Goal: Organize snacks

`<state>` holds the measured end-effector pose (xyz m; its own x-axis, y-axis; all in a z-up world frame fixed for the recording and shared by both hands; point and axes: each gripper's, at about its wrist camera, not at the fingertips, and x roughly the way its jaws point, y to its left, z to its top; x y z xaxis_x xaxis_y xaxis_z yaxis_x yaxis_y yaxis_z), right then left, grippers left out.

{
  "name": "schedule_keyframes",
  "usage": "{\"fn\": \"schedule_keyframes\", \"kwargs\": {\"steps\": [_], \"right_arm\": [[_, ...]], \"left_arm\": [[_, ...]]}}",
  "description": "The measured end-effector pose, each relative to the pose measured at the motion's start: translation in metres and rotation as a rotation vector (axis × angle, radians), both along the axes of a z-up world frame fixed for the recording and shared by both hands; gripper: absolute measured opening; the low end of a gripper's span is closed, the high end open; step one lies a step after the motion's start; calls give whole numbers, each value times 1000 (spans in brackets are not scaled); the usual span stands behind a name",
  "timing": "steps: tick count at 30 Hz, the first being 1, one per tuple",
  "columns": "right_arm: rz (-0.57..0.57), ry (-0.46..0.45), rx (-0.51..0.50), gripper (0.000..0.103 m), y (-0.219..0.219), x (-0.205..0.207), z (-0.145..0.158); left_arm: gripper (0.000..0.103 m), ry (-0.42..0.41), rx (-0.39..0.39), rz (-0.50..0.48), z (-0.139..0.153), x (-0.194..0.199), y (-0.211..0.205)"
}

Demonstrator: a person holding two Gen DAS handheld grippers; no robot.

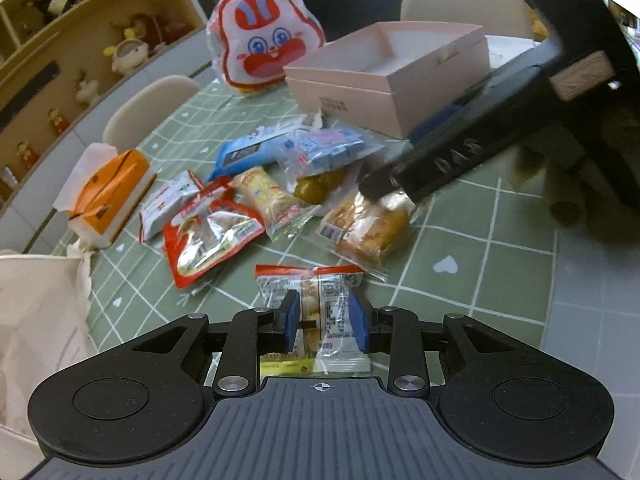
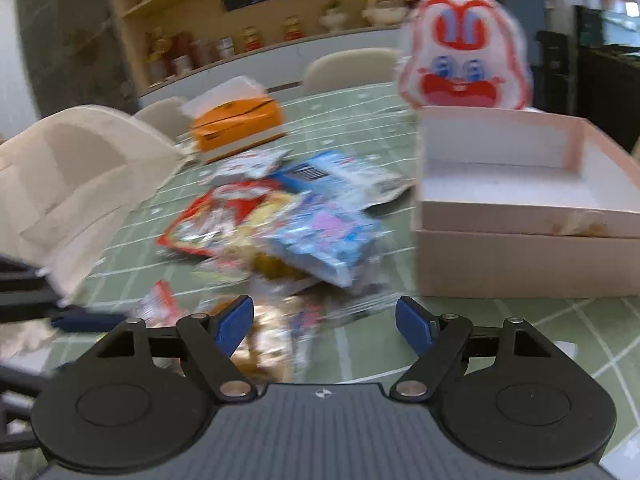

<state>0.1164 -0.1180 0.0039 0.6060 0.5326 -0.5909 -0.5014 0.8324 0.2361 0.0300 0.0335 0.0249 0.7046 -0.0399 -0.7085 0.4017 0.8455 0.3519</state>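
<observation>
Across the desk [image 1: 460, 236], under its green grid cloth, you had open cloth on the right side out to the rounded edge, while the left and middle were crowded. At the far side the pink box [image 1: 384, 76] stood open and held nothing visible, its near wall facing the snack pile. Behind it the rabbit-face bag [image 1: 266, 44] stood upright. At the left edge the orange tissue box [image 1: 108, 196] lay beside a white cloth bag [image 1: 36, 320].

Between them the snacks lay in a loose heap: a blue packet [image 1: 244, 152], a red foil pouch [image 1: 208, 232], and a clear pack of golden pastries [image 1: 368, 224] on the heap's right side.

Your right gripper [image 2: 325, 322] hovered low over that pastry pack, its jaws spread wide and holding nothing; the right wrist view was blurred. Its black body reached in from the upper right in the left wrist view.

Your left gripper [image 1: 325, 326] had its jaws clenched on a small clear snack packet with red ends [image 1: 320, 304], at the near edge of the heap.
</observation>
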Motion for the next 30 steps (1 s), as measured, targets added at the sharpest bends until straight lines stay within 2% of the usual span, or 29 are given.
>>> {"fn": "schedule_keyframes", "kwargs": {"steps": [3,7,10,12,15,19,24,27,30], "right_arm": [[54,-11,-33,79,13,-6,7],[123,10,-68,79,35,-7,12],[97,19,-128,78,45,-1,7],[69,31,-114,78,40,2,3],[47,37,-77,78,27,1,-2],[39,15,-39,78,14,-4,-8],[37,4,-32,78,12,-6,-9],[35,5,-27,78,11,-6,-9],[34,4,-28,78,12,-7,-9]], "left_arm": [[34,-16,-31,33,-1,4,10],[34,-62,-83,132,-3,10,31],[34,-87,-123,192,-7,14,47],[33,-97,-163,193,-8,12,53],[32,-93,-157,169,-8,9,49],[32,-75,-190,128,-8,11,43],[32,-64,-212,94,-9,10,39],[36,-76,-200,106,-6,9,40],[36,-113,-119,169,-7,11,42]]}}
